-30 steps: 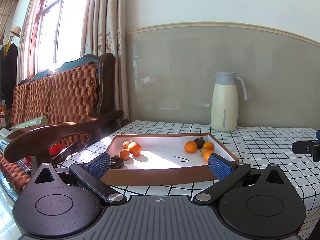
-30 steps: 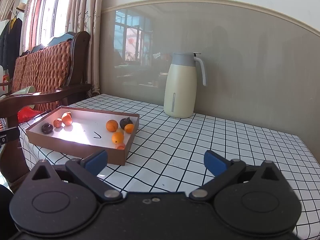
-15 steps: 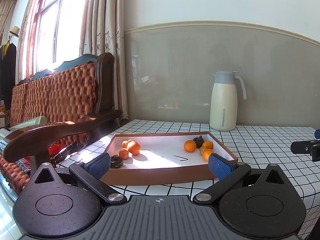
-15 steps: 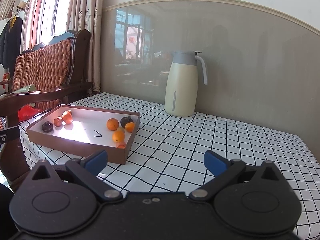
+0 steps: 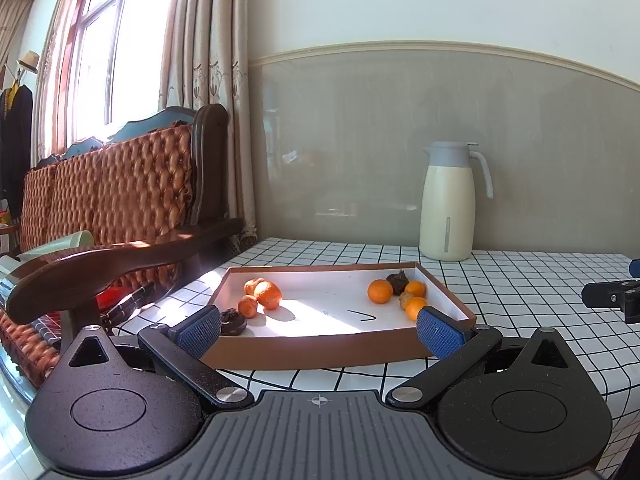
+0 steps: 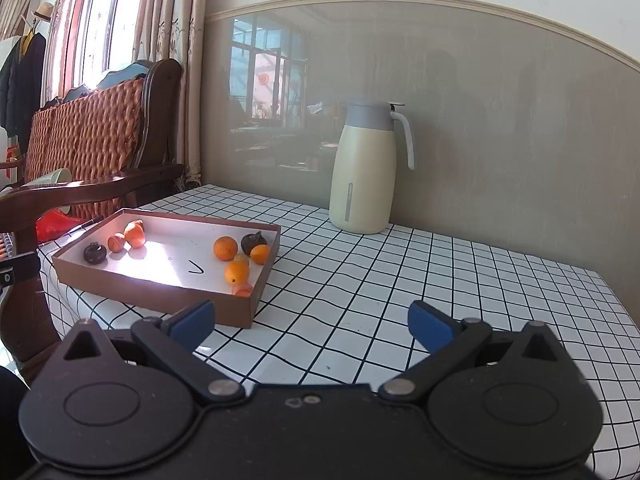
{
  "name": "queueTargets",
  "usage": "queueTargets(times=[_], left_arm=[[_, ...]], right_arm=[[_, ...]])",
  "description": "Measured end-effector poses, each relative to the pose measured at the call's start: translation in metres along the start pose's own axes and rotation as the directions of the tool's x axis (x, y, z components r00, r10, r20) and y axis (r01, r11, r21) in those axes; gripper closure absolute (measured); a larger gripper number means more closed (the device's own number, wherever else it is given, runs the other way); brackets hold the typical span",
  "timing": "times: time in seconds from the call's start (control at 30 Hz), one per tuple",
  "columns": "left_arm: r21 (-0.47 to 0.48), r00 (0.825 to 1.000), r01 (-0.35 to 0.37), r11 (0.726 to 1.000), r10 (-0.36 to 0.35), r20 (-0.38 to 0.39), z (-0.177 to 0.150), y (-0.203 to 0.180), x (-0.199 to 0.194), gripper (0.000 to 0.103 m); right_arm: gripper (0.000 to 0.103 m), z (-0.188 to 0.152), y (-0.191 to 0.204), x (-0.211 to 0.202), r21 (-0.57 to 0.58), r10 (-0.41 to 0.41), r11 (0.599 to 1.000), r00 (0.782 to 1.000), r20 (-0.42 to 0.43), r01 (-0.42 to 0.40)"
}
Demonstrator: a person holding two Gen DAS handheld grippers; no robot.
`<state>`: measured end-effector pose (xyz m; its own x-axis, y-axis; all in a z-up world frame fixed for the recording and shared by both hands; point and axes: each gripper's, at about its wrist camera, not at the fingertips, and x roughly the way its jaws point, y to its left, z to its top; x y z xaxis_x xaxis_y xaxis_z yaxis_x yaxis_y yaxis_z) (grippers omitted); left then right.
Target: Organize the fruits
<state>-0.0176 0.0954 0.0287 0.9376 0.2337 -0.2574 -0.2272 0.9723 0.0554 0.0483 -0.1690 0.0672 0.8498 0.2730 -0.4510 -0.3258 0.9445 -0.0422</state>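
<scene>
My left gripper [image 5: 320, 330] hangs with its fingers spread wide and empty, just in front of the near wall of the brown tray [image 5: 312, 350], which sits on the checked tablecloth [image 6: 400, 280]. My right gripper [image 6: 312, 326] is just as wide and empty, off the tray's right corner above bare cloth. Inside the tray, one cluster of oranges [image 5: 262, 294] and a dark fruit [image 5: 233, 321] lie at its left end; more oranges [image 5: 380, 291] with another dark fruit [image 5: 398, 281] crowd its right end. The cream jug [image 6: 364, 170] stands beyond the tray, against the wall.
</scene>
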Motion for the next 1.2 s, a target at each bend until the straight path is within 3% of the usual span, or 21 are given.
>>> queueTargets(times=[1.2], left_arm=[[0.034,1.000,-0.002,0.999,0.002,-0.004,0.0003,-0.0033,0.0017,0.000]], right_arm=[[0.006,0.0000,0.0016,0.0000,-0.009,-0.002,1.000,1.000,0.000,0.002]])
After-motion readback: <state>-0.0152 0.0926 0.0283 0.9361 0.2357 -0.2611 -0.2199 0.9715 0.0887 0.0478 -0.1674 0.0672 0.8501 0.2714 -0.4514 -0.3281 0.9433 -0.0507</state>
